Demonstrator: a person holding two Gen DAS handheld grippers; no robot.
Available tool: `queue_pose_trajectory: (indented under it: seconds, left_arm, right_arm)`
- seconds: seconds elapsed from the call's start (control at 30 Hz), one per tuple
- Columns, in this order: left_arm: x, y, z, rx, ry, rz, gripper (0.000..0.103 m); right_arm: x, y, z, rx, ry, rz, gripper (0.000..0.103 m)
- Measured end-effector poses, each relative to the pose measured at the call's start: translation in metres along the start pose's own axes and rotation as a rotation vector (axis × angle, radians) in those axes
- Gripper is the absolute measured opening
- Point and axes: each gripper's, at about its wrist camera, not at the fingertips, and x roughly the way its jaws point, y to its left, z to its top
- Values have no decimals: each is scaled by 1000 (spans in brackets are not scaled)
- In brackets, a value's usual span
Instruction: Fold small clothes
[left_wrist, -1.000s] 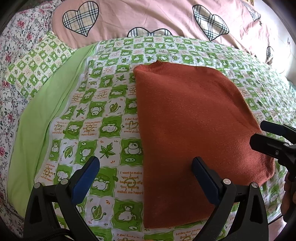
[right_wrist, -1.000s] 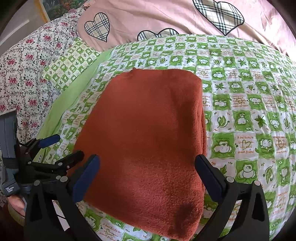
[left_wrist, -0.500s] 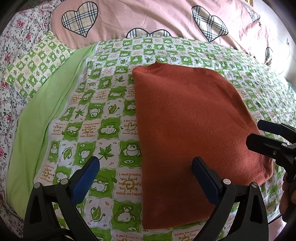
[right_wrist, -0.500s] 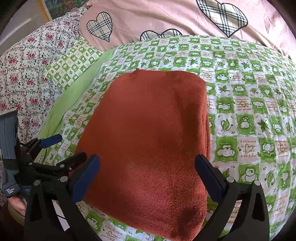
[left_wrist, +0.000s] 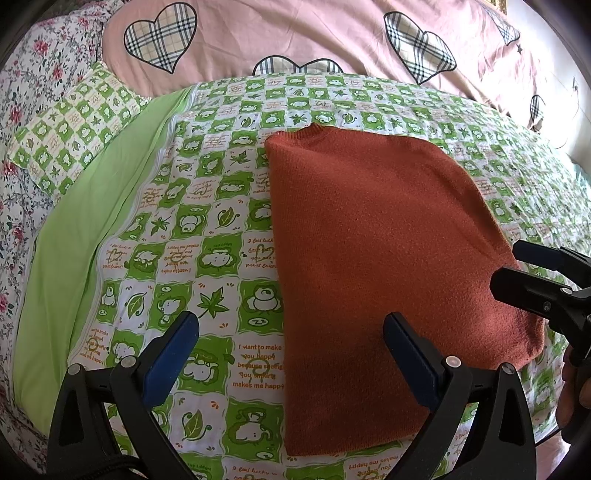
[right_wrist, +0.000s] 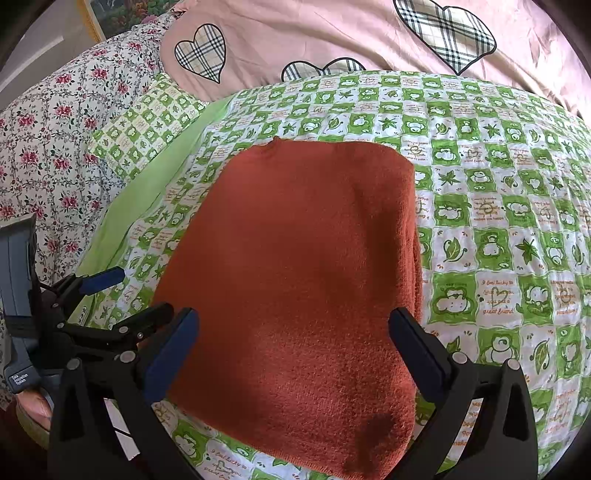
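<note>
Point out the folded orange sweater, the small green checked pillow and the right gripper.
Orange sweater (right_wrist: 295, 266): right wrist view, middle of its top.
Green checked pillow (left_wrist: 70, 125): left wrist view, its centre.
Right gripper (right_wrist: 293, 347): right wrist view, midway between fingertips.

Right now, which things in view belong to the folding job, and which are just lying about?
Part of the job:
- rust-orange sweater, folded flat
- left hand-held gripper, open
- right hand-held gripper, open

Just lying about:
- green checked quilt under the sweater
- matching pillow
- pink heart-print cover
- floral bedding
</note>
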Motion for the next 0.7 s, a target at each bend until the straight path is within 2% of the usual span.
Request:
queue_pose_trajectory:
  seconds: [0.7]
  left_arm:
    - [-1,0,1,-4,-6,-1,100]
  right_arm:
    - [0,2,0,1,-1,0,102]
